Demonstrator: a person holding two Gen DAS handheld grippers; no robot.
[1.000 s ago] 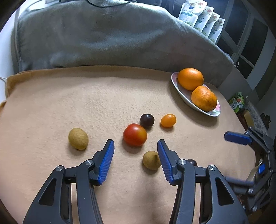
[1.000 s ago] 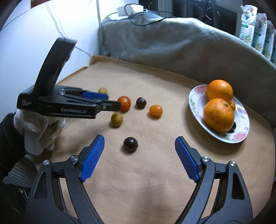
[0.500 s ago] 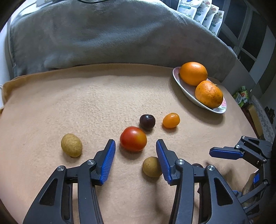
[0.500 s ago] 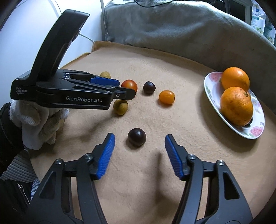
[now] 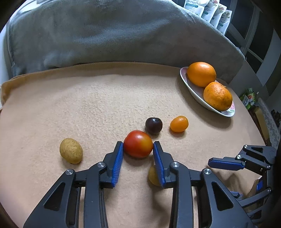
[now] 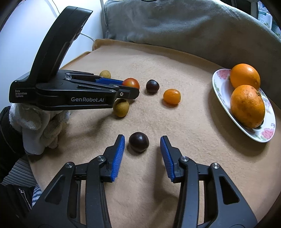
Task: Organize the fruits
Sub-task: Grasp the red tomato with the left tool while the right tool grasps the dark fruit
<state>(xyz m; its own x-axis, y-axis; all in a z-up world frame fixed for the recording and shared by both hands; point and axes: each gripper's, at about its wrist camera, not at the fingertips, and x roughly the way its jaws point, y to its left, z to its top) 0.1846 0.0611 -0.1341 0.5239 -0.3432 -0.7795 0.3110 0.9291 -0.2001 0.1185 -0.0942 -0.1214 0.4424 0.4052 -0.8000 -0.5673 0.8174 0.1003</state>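
Note:
My left gripper (image 5: 137, 146) has its blue pads on both sides of a red tomato (image 5: 138, 143) that rests on the tan blanket; the pads touch or nearly touch it. My right gripper (image 6: 142, 143) is open around a dark plum (image 6: 138, 141), with a gap on each side. A second dark plum (image 5: 153, 123), a small orange fruit (image 5: 179, 124) and two yellow-brown fruits (image 5: 71, 150) (image 6: 120, 107) lie nearby. A floral plate (image 6: 219, 87) at the right holds two oranges (image 6: 247, 106).
A grey blanket (image 5: 105, 35) is heaped along the back of the tan blanket (image 5: 87, 105). Snack packets (image 5: 207, 10) stand at the back right. The gloved hand (image 6: 38, 126) holding the left gripper (image 6: 130, 87) is at the left in the right wrist view.
Both grippers moved forward and narrowed. The left one now brackets the tomato; the right one now brackets the near dark plum.

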